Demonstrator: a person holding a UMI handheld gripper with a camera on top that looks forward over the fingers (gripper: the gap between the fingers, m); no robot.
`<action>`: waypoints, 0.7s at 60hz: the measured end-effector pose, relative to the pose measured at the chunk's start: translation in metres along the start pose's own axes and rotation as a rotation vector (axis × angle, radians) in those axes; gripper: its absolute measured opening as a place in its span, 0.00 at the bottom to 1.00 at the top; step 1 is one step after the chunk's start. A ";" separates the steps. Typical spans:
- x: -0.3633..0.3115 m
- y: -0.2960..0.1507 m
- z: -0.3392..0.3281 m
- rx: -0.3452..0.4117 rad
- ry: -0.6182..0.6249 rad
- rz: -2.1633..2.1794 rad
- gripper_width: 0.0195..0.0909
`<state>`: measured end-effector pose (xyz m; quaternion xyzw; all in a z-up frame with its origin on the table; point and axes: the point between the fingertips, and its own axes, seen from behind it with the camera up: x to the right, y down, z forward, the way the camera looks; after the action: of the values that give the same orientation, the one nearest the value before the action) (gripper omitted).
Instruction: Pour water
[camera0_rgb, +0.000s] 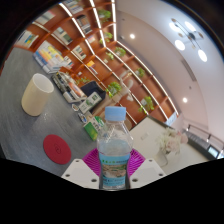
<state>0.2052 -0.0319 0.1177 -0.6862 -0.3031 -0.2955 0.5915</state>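
A clear plastic water bottle (114, 148) with a blue-green label and no cap on its neck stands upright between my fingers. My gripper (113, 164) is shut on the bottle, with the magenta pads (92, 160) pressing its label from both sides. The whole view is tilted. A cream-coloured cup (37, 94) stands on the grey table (20, 125), off to the left and beyond the fingers. A red disc (57, 149), perhaps a cap or coaster, lies on the table between the cup and the bottle.
Several small boxes and items (75, 88) are lined up on the table behind the cup. Tall shelves (85, 45) full of goods fill the background. A white table (175, 140) stands at the right.
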 end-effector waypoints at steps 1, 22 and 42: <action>-0.003 -0.008 0.002 0.009 0.000 -0.040 0.14; -0.051 -0.121 0.030 0.155 0.077 -0.840 0.14; -0.074 -0.159 0.028 0.234 0.188 -1.312 0.14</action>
<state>0.0370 0.0097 0.1581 -0.2627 -0.6345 -0.6173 0.3837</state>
